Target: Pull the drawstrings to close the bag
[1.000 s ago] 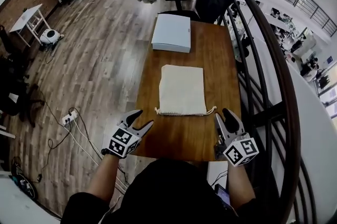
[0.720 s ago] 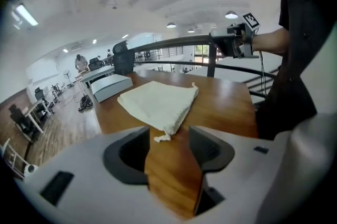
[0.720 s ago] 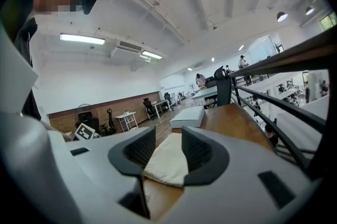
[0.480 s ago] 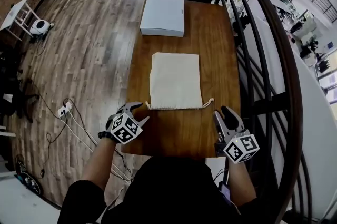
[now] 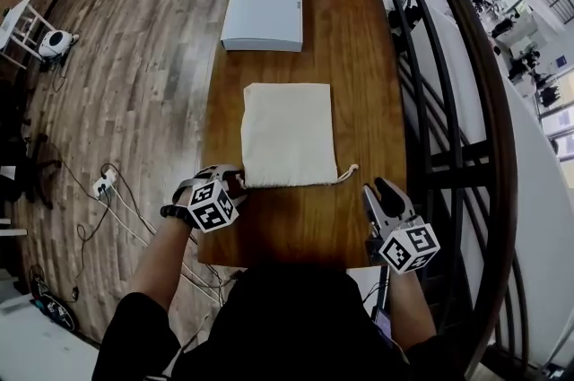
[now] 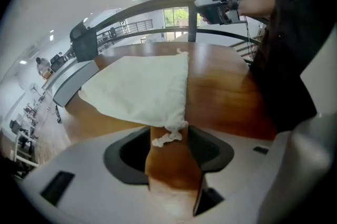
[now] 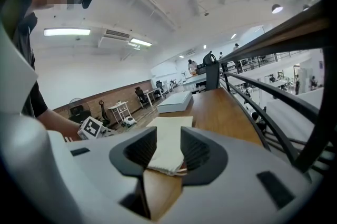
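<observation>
One second on, left gripper has reached the bag, open around a knot only its view shows; right gripper closing, apparently empty.

We find open strip of tabletop right of bag, free run to edge; railing walls off beyond. Far end shut by white box, just past bag. Near strip before us free; left tool crowds bag's near-left corner. Left side opens onto floor.
</observation>
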`<move>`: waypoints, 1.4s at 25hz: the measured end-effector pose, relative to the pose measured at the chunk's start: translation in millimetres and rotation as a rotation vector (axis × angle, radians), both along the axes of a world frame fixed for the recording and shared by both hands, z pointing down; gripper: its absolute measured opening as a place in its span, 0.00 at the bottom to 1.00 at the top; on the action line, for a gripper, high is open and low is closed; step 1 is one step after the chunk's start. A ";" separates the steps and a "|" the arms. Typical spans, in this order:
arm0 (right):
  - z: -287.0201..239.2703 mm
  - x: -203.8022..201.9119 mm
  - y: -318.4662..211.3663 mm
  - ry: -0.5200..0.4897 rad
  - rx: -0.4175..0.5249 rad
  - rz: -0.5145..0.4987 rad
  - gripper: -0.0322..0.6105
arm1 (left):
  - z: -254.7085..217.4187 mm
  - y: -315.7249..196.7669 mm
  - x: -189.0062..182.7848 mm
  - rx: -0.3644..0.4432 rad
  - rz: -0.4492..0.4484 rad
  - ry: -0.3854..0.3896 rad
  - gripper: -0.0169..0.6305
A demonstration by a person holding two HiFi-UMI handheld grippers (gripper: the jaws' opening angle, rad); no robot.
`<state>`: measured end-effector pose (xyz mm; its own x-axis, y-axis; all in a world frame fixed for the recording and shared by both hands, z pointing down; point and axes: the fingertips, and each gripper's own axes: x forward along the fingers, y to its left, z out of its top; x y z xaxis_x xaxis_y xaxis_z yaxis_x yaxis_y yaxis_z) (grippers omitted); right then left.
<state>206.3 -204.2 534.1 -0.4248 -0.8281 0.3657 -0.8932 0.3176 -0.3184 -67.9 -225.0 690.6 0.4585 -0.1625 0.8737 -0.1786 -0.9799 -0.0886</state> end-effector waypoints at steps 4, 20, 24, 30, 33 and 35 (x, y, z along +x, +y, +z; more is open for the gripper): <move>17.4 2.4 -12.2 0.074 -0.031 -0.045 0.25 | 8.0 1.2 4.6 -0.043 0.072 -0.045 0.38; 105.8 -6.1 -33.4 0.448 -0.173 -0.418 0.30 | 22.1 8.1 -5.5 -0.204 -0.035 -0.057 0.10; 129.8 2.6 -43.9 0.477 -0.239 -0.447 0.33 | 22.3 8.5 -3.1 -0.202 -0.082 -0.053 0.09; 163.5 5.1 -44.1 0.477 -0.346 -0.441 0.38 | 21.9 10.7 -4.6 -0.189 -0.130 -0.049 0.10; 172.4 1.5 -39.4 0.467 -0.368 -0.441 0.41 | 21.9 11.6 -5.3 -0.195 -0.155 -0.043 0.10; 173.0 0.7 -39.5 0.459 -0.372 -0.428 0.41 | 22.2 12.5 -5.4 -0.199 -0.167 -0.042 0.10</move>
<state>207.0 -243.6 707.1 -0.4198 -0.4100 0.8098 -0.7843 0.6128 -0.0964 -73.3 -212.6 712.8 0.4020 -0.0562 0.9139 -0.3397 -0.9360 0.0919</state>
